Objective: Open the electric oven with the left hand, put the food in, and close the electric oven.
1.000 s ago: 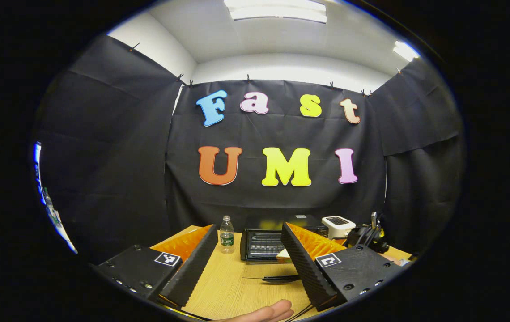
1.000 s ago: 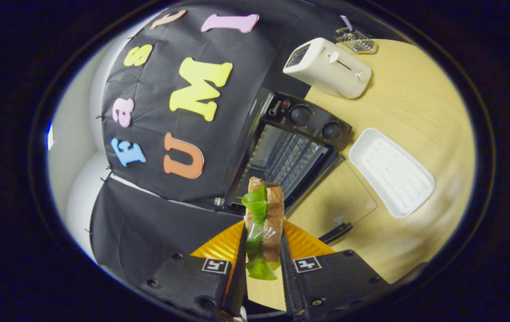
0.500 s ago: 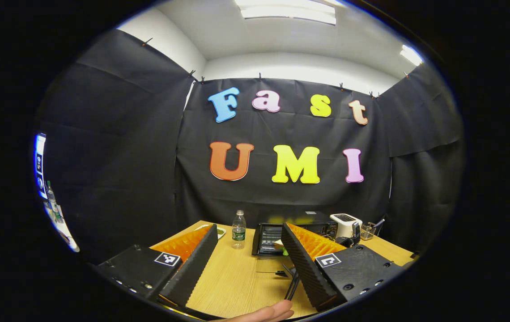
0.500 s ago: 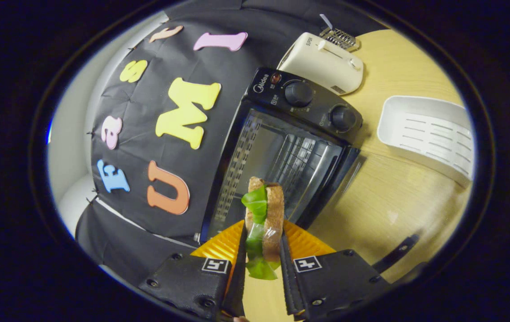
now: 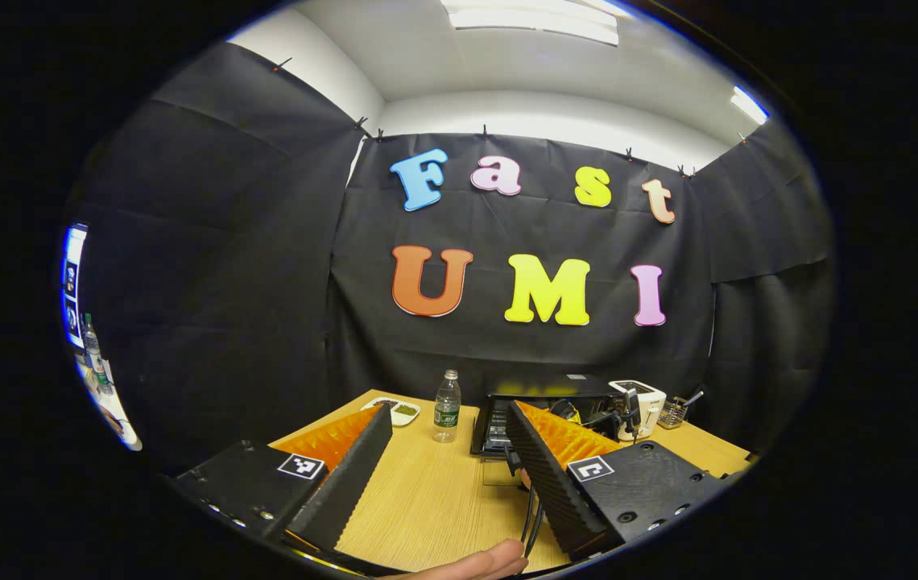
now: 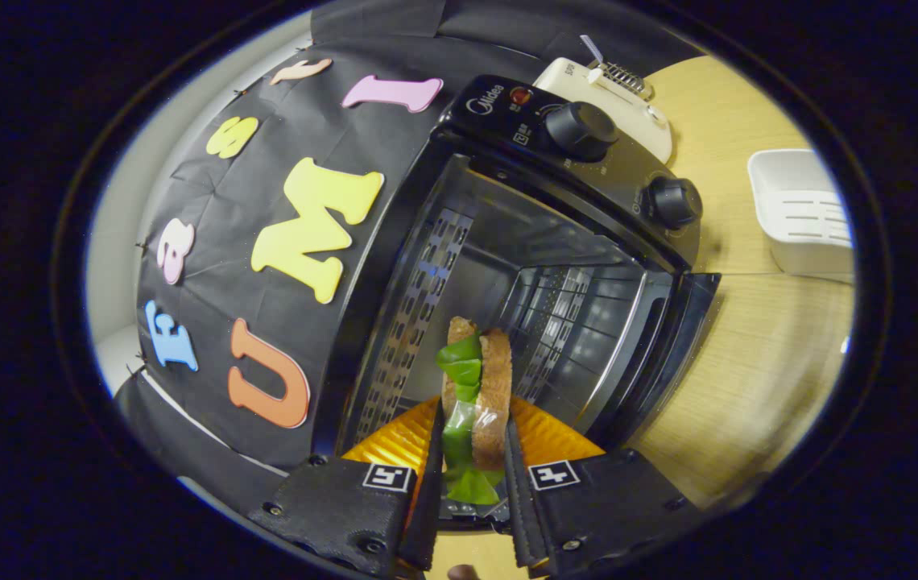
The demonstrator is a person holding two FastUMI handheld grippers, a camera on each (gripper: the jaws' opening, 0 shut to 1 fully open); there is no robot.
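Note:
The black electric oven (image 6: 580, 173) stands with its door folded down, and its dark cavity and wire rack are right in front of the right gripper view. My right gripper (image 6: 471, 427) is shut on a sandwich (image 6: 481, 387) of brown bread and green lettuce, held on edge at the oven's mouth. In the left gripper view the oven (image 5: 556, 388) sits far off at the back of the wooden table (image 5: 427, 499). My left gripper (image 5: 449, 415) hangs open above the table with nothing between its fingers.
A cream toaster (image 6: 616, 84) stands behind the oven, and a white tray (image 6: 801, 209) lies on the table beside it. A water bottle (image 5: 447, 407) and a small dish (image 5: 394, 409) sit left of the oven. A hand (image 5: 475, 564) shows at the bottom edge.
My right gripper has carried the sandwich forward to the oven's open mouth. The left gripper has drawn back from the oven and stays open.

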